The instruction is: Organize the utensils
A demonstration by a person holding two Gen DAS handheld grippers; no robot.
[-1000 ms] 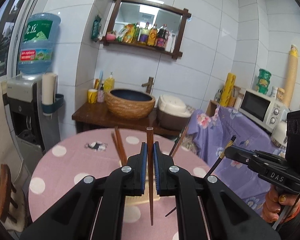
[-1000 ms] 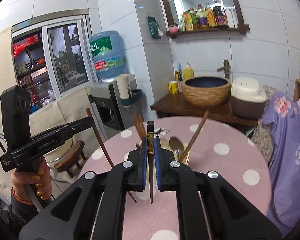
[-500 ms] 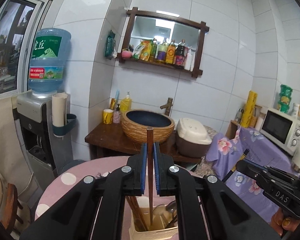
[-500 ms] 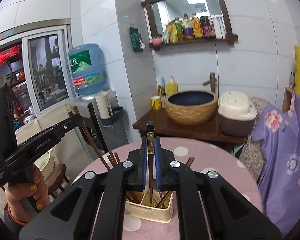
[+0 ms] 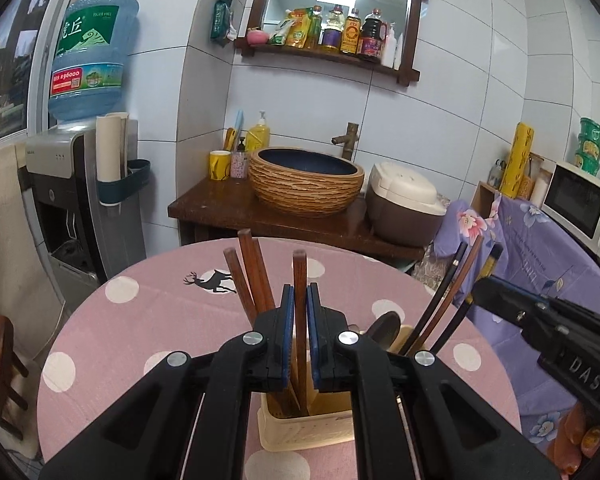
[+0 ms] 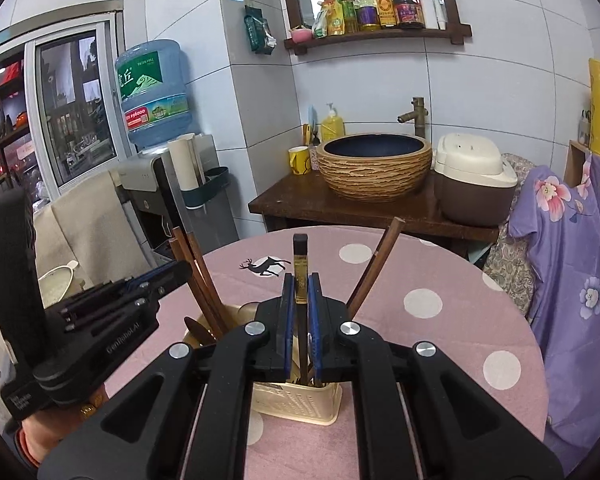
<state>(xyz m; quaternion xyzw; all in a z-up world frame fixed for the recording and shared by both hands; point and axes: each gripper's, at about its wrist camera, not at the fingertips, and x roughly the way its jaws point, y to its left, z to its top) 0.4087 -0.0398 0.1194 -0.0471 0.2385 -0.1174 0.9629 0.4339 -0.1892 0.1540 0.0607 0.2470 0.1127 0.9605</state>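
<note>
We've got each hand-held gripper clamped on a chopstick: left (image 5: 300, 320) on a brown one (image 5: 299, 276), right (image 6: 300, 312) on a dark one (image 6: 300, 268), both over the holder (image 6: 296, 400) on the table (image 6: 440, 280).

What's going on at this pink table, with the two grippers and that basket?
A person is sorting chopsticks into a cream utensil basket on the pink polka-dot table. The left gripper is shut on a reddish-brown chopstick, its lower end inside the basket. The right gripper is shut on a dark chopstick with a gold band, also reaching into the basket. Other chopsticks and a spoon already stand there. Neither chopstick is released yet.
</note>
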